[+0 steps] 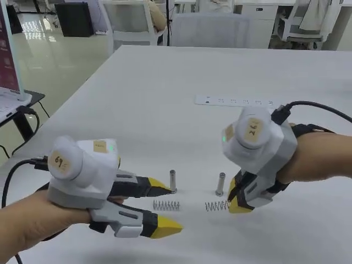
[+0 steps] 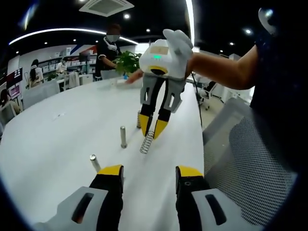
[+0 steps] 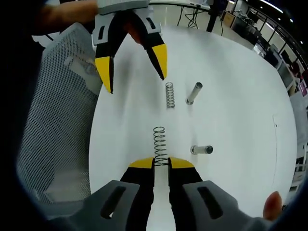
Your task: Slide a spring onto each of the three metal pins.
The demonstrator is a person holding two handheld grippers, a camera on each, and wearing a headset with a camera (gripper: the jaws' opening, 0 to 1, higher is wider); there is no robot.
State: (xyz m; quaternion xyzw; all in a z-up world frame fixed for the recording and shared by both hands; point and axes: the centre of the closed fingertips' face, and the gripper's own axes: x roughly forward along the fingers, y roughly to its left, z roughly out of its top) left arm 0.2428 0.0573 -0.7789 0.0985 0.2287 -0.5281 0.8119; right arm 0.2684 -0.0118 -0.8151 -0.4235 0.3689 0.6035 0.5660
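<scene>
two-fingered left gripper [image 1: 172,208] level, fingers [image 1: 165,225] apart; right gripper [image 1: 237,202] nose-down, tight on spring [image 3: 160,142]

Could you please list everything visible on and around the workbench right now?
Table: one, white, under everything.
Metal pins: two, silver, upright, mid-table.
Springs: two, silver, one lying free, one gripped at its end.
Power strip: one, white, farther back.
Mesh chair: one, grey, beside the table.
Left tool: one, yellow-tipped, open, near the free spring.
Right tool: one, yellow-tipped, shut on a spring.
</scene>
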